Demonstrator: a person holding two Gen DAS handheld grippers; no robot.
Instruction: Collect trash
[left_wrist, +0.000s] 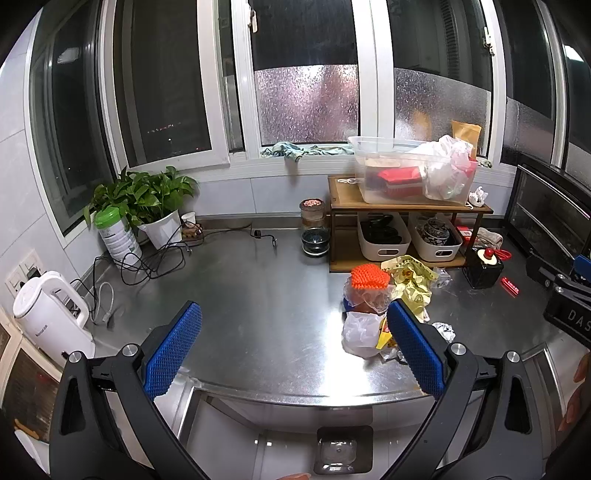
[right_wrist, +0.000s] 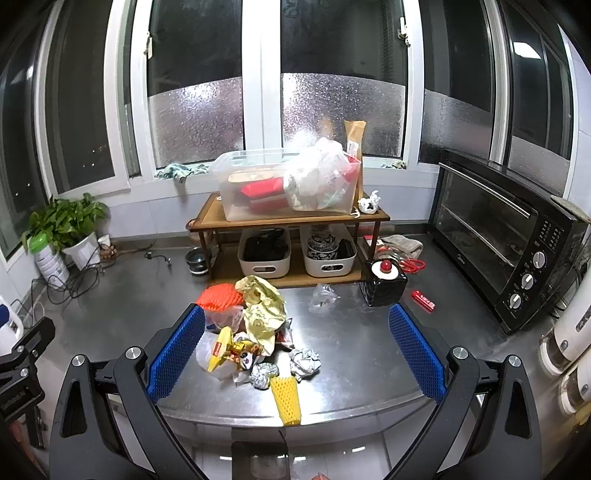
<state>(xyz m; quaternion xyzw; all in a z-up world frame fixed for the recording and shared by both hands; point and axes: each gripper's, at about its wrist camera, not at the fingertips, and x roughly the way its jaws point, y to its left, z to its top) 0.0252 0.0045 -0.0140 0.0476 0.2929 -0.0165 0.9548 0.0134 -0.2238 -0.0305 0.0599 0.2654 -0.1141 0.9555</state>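
Fingers (right_wrist: 417, 350) spread wide, trash pile (right_wrist: 255, 332) between, untouched

surface: steel counter (right_wrist: 351, 354) | landmark: wooden rack (right_wrist: 291, 218) at back | trash heap (right_wrist: 255, 332) in front of rack | black box (right_wrist: 384, 284), red bar (right_wrist: 423, 300) right of rack | oven (right_wrist: 502, 236) farther right | plant pot (right_wrist: 83, 251), kettle (left_wrist: 51, 321) far left

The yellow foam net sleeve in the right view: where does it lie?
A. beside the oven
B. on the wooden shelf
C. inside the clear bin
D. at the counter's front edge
D: the yellow foam net sleeve lies at the steel counter's front edge, beside the crumpled foil ball.
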